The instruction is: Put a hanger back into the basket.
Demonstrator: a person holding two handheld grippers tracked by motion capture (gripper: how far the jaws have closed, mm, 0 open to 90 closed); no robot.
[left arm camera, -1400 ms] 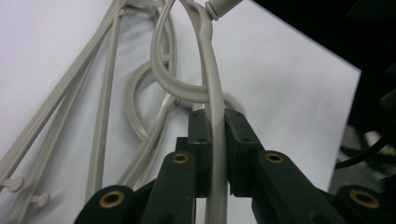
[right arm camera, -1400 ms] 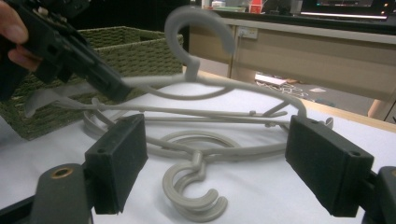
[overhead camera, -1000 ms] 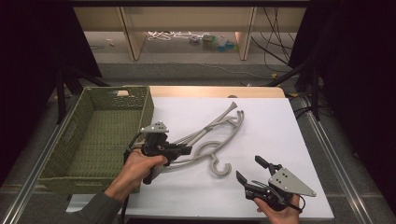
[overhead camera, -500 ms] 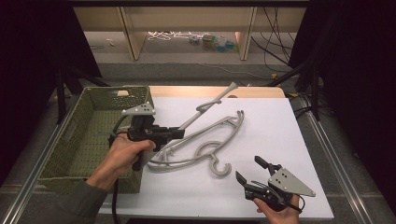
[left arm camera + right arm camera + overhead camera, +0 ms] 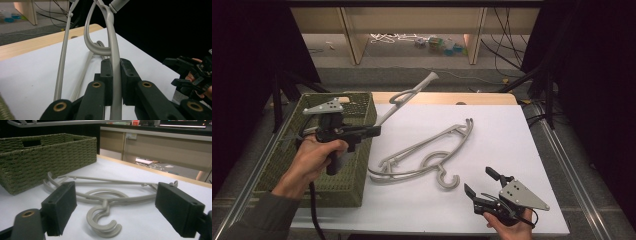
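Observation:
My left gripper (image 5: 374, 131) is shut on the thin stem of a grey plastic hanger (image 5: 409, 95), held in the air over the near right corner of the woven basket (image 5: 337, 190). The hanger slants up and to the right, clear of the table. In the left gripper view the stem (image 5: 111, 37) is pinched between the black pads (image 5: 127, 75). A second grey hanger (image 5: 427, 150) lies flat on the white table, its hook toward the front. My right gripper (image 5: 479, 181) stands open at the front right, apart from that hanger (image 5: 105, 197).
The green woven basket (image 5: 50, 152) stands at the table's left edge. The white tabletop (image 5: 492, 115) ends in a wooden strip at the back. Wooden shelving and cables on the floor lie beyond the table. The right gripper (image 5: 185, 72) appears far off in the left gripper view.
My left hand has risen and moved left over the basket, carrying its hanger up off the table. The second hanger and the right gripper have stayed where they were.

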